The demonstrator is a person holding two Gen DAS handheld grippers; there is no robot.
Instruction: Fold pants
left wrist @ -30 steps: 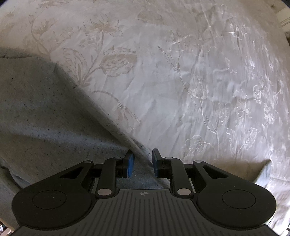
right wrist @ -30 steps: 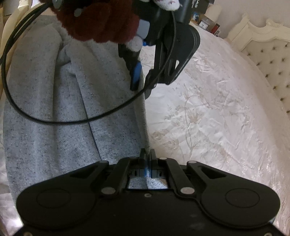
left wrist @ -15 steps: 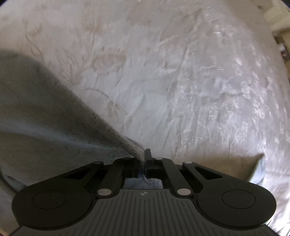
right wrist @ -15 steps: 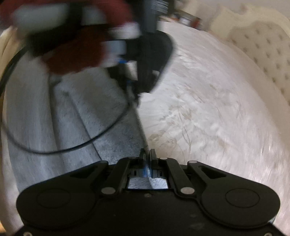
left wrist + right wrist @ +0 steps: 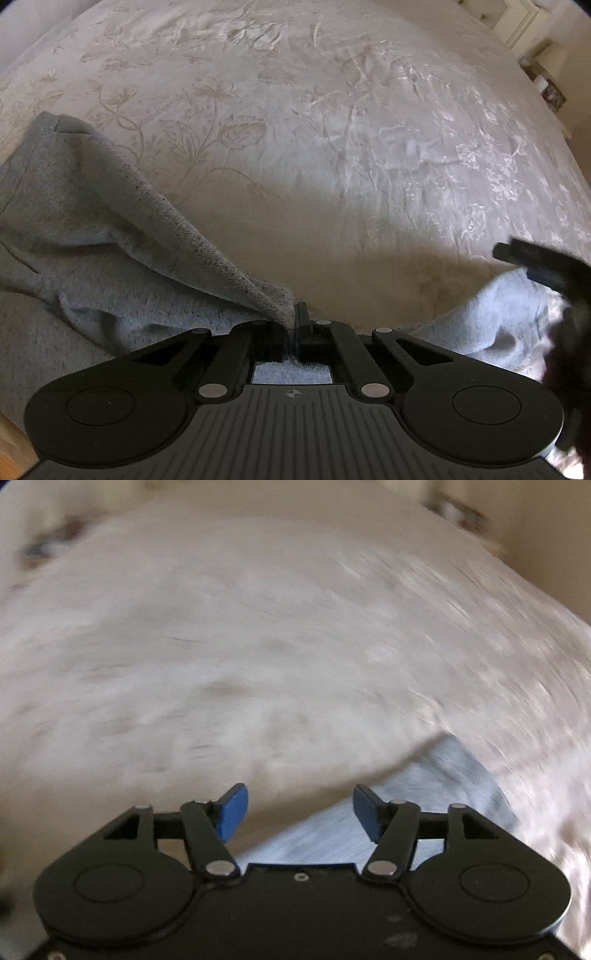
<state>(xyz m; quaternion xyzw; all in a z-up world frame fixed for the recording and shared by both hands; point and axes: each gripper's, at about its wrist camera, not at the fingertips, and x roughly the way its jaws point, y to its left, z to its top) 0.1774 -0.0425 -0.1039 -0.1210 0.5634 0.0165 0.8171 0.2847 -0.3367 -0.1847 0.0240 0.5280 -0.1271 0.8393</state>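
Grey speckled pants (image 5: 96, 229) lie on the bed at the left of the left wrist view. My left gripper (image 5: 292, 325) is shut on a bunched edge of the pants and holds it lifted, so the cloth drapes down to the left. More grey cloth (image 5: 513, 310) shows at the right, with the blurred dark right gripper (image 5: 546, 266) over it. In the blurred right wrist view my right gripper (image 5: 299, 812) is open and empty, with its blue pads (image 5: 231, 814) wide apart above a part of the pants (image 5: 436, 794).
A cream floral bedspread (image 5: 332, 129) fills both views. A nightstand with small items (image 5: 546, 85) stands past the bed's far right corner.
My left gripper shut on the pants edge and lifted it. My right gripper let go of the cloth, opened, and swung away fast.
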